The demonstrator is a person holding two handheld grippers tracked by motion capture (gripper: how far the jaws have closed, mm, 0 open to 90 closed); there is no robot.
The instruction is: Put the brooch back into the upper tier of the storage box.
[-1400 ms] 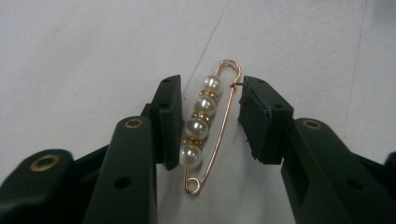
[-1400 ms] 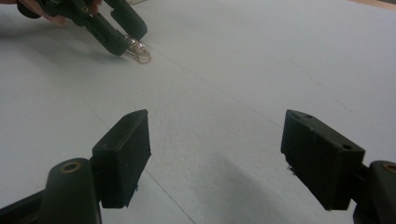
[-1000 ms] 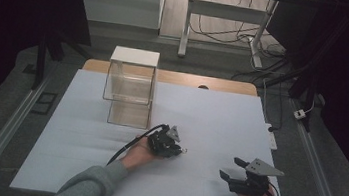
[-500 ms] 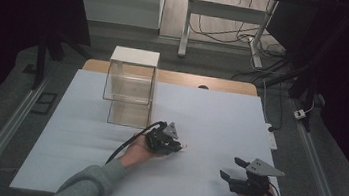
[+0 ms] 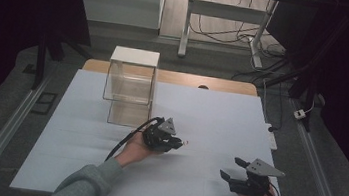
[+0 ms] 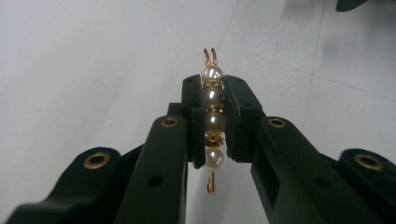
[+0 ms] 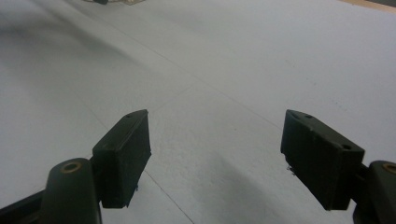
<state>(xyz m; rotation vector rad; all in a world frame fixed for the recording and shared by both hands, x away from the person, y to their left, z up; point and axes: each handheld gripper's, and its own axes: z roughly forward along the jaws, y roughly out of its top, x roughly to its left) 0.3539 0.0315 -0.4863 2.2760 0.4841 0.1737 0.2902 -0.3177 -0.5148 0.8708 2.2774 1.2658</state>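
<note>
A pearl hair pin point(image 6: 212, 116), four white pearls on a gold wire, is clamped between the pads of my left gripper point(image 6: 213, 105), which is shut on it. From above, that left gripper point(image 5: 175, 142) hovers over the middle of the white table sheet point(image 5: 78, 167), with the pin's tip point(image 5: 186, 142) poking out to its right. My right gripper point(image 5: 234, 169) rests near the front right of the sheet, its jaws standing wide apart. In the right gripper view the right gripper point(image 7: 217, 154) has nothing but bare sheet between its pads.
A clear plastic box point(image 5: 131, 76) with a white lid stands at the back left of the sheet, a second clear box point(image 5: 129, 112) in front of it, just behind my left hand. The wooden table edge point(image 5: 214, 83) runs behind; a white block point(image 5: 271, 139) lies at the right edge.
My left gripper has risen a little off the sheet and edged right, still clamping the pearl pin. The right gripper has stayed where it was.
</note>
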